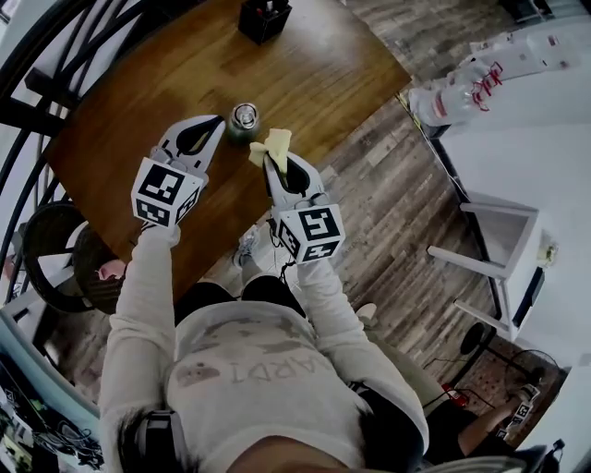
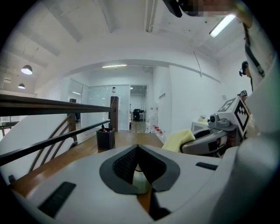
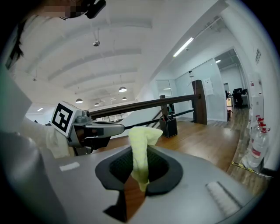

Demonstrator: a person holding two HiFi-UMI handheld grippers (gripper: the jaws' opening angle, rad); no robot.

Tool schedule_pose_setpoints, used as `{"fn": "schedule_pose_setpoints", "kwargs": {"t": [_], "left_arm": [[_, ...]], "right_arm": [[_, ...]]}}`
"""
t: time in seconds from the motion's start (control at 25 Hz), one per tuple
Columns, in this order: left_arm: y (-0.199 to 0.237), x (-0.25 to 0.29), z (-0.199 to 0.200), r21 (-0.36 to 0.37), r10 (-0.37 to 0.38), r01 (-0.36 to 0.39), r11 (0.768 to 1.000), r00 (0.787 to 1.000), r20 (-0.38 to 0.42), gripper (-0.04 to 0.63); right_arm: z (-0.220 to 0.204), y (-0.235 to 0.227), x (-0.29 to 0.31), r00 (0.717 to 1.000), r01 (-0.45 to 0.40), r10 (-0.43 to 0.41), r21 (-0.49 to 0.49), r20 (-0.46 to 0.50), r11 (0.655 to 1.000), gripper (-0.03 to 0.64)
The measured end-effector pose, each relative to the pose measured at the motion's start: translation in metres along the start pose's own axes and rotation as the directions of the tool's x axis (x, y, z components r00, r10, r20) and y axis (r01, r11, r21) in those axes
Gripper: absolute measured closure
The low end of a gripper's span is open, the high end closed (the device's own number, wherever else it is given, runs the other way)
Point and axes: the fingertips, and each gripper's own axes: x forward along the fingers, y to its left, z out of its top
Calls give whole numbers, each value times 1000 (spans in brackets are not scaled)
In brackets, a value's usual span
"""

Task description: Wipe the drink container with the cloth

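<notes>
The drink container, a small metal can [image 1: 244,118], stands upright on the wooden table [image 1: 305,65]. My left gripper [image 1: 219,122] is just left of the can with its jaws together and nothing held; from the left gripper view [image 2: 138,148] a pale rounded shape shows through the gap behind the tips. Right of the can, my right gripper [image 1: 270,159] is shut on a yellow cloth [image 1: 273,145]. The cloth [image 3: 142,135] sticks up from the shut jaws [image 3: 141,152] in the right gripper view, and it also shows as a yellow cloth [image 2: 177,140] in the left gripper view.
A black pen holder [image 1: 264,17] stands at the table's far edge. A dark railing [image 1: 55,55] runs along the left. A chair [image 1: 55,259] sits at the near left. White furniture [image 1: 503,245] and bottles [image 1: 462,88] stand on the plank floor to the right.
</notes>
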Motion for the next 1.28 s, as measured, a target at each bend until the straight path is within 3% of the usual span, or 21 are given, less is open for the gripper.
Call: {"fn": "schedule_pose_setpoints", "kwargs": {"t": [0.4, 0.92, 1.28], "left_arm": [[6, 43, -29, 1, 33, -33, 999, 992, -118, 591], [12, 56, -27, -2, 67, -68, 998, 991, -118, 591], [13, 56, -28, -24, 54, -57, 998, 992, -112, 591]], "right_arm": [[-16, -11, 18, 995, -77, 75, -33, -65, 996, 555], [-35, -19, 35, 983, -143, 138, -36, -118, 989, 555], [-51, 3, 66, 959, -234, 216, -84, -181, 969, 555]]}}
